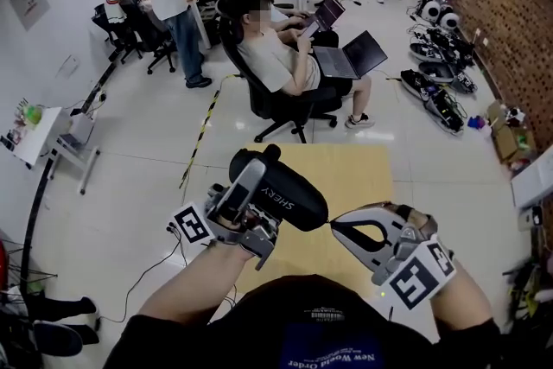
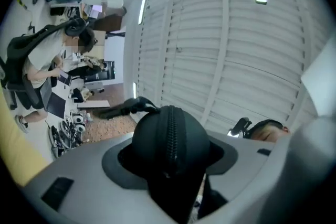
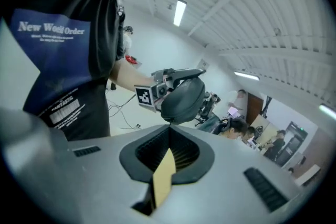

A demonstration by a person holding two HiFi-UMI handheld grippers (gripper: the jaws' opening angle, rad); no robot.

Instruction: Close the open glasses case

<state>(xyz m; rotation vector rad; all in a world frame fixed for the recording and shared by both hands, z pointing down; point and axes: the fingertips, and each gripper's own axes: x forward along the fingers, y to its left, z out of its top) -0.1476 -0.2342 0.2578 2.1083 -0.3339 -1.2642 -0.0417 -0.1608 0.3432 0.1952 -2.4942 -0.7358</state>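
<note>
Where left gripper (image 1: 251,186) clamps, glasses case (image 1: 292,200) sits.

Glossy white tile floor (image 1: 130,177) fills the frame; red brick wall (image 1: 510,22) upper right; black office chairs (image 1: 149,30) upper left

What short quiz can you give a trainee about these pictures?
1. True or false: the left gripper holds the glasses case.
2. The jaws of the right gripper are: A) wide apart; B) together; C) closed on a laptop.
3. Fill in: the colour of the case is ___.
Key: 1 true; 2 B; 3 black.
</note>
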